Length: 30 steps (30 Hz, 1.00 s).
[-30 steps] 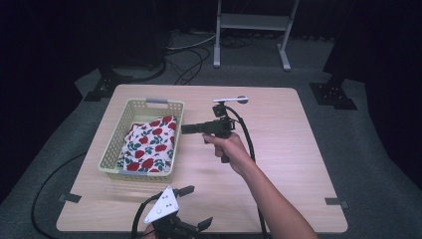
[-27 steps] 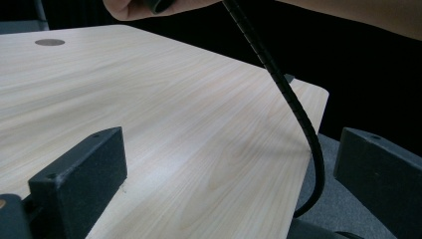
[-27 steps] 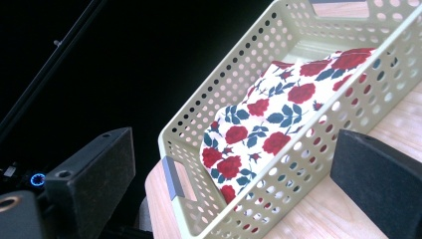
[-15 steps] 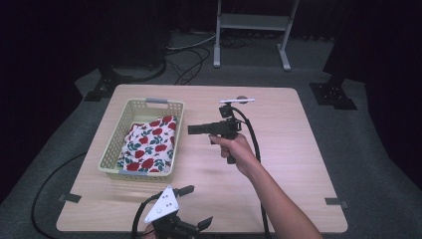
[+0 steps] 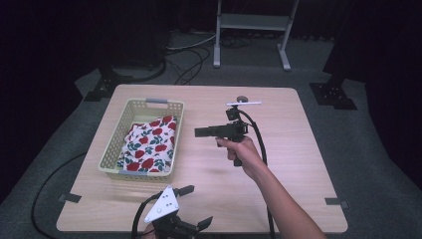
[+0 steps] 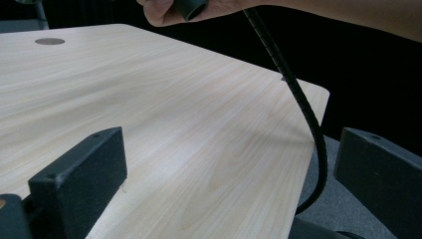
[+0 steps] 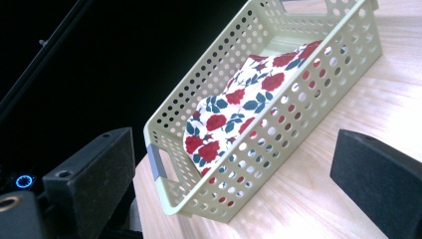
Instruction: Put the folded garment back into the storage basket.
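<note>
Over on the left of the tabletop (image 5: pixel 278 189) sits the pale yellow basket (image 5: pixel 108 158), perforated walls all round, a grey handle grip at each short end. Inside it lies the floral cloth (image 5: pixel 147 147), white with red roses and dark blue leaves, bunched up and filling the near and middle part of the basket floor, with some bare floor at the far end. From the right gripper view the cloth (image 7: pixel 234 107) heaps up against the basket (image 7: pixel 298 119) wall, red blooms peeking through the holes, nothing of it spilling over the rim.

Down at the near edge, the left gripper (image 5: pixel 195 206) rests low by the tabletop's front, grey three-cornered plate on top, jaws spread wide and holding nothing. In its own view the two black jaws stand far apart over bare wood (image 6: pixel 189 134).

Moving right, the right gripper (image 5: pixel 203 131) hangs above the middle of the tabletop, held in the person's right hand (image 5: pixel 239 149), pointing left toward the basket but well apart from it, beyond the basket's right wall. Its own view shows the jaws parted wide, empty, the basket framed between them. Its cable (image 5: pixel 260 144) loops back along the forearm.

Farther back, a small dark round mark (image 5: pixel 242 98) on the tabletop.
</note>
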Each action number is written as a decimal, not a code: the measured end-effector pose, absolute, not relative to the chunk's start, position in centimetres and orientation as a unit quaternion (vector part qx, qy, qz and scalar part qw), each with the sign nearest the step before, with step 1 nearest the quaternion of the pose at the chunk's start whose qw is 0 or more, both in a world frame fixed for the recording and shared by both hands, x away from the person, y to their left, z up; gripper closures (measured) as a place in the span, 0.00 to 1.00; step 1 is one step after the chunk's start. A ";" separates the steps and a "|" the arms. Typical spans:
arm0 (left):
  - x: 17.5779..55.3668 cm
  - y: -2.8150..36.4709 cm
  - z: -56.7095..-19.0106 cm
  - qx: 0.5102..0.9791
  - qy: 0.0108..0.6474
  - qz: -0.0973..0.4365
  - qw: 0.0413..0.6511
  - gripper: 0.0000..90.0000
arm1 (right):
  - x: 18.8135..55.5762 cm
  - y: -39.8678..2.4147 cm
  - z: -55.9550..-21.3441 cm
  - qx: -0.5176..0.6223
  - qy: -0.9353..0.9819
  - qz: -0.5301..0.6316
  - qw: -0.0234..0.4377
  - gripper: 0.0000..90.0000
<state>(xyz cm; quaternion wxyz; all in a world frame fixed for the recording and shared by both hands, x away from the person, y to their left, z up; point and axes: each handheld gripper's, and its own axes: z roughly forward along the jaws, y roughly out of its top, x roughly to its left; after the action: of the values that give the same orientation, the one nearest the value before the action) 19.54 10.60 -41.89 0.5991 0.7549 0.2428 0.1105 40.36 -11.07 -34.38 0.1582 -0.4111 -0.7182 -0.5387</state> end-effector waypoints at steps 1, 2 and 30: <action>19.5 10.6 -41.9 0.755 0.243 0.110 0.599 0.00 | 40.3 -11.1 -34.4 -0.411 -0.719 -0.538 0.158 0.03; 19.5 10.6 -41.9 0.755 0.243 0.110 0.599 0.00 | 40.3 -11.2 -34.5 -0.411 -0.719 -0.538 0.158 0.03; 19.6 10.5 -41.9 0.755 0.242 0.108 0.600 0.00 | 39.2 -13.5 -35.3 -0.415 -0.724 -0.532 0.146 0.03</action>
<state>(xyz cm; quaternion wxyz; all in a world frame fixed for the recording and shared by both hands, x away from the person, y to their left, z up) 19.60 10.49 -41.91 0.6001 0.7547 0.2422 0.1079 39.18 -13.53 -35.31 0.1459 -0.4148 -0.7239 -0.5317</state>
